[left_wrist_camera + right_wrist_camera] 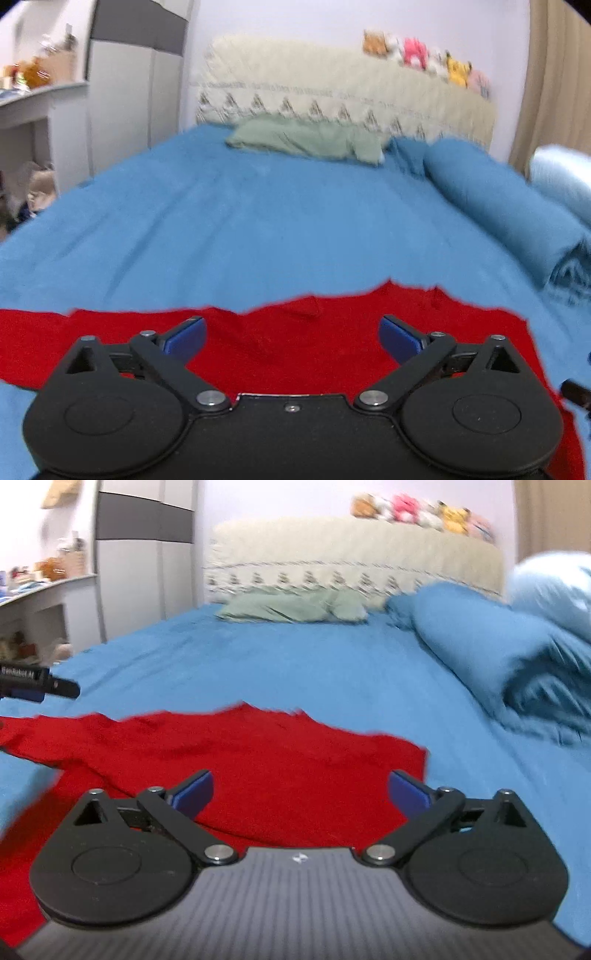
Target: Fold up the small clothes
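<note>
The left gripper (291, 338) has its two blue-padded fingers (186, 338) spread wide apart with nothing between them, hovering over the red knit garment (295, 347). The right gripper (301, 794) is likewise splayed wide and empty, its blue pads (408, 794) hanging above the same red cloth (258, 768). In the right wrist view, the black tip of the left gripper (37, 686) pokes in at the left side, above one stretched-out red sleeve (48, 734).

The red garment lies spread flat at the near edge of the bed, on the blue bedsheet (258, 229), with its far hem slightly ragged and a small wrinkle near the middle. One sleeve runs out toward the left edge of the bed; the right side of the garment ends in a fairly straight edge on the sheet.

Farther up the bed, a rolled blue quilt (517, 210) lies along the right edge, with a pale blue pillow (550, 587) beyond it. A folded sage-green cloth (306, 140) rests near the head of the bed, just before the cream quilted headboard (332, 85), whose top carries a row of plush toys (424, 55). To the left of the bed stand a white and grey wardrobe (144, 565) and a cluttered white desk (26, 107). Both views are blurred.
</note>
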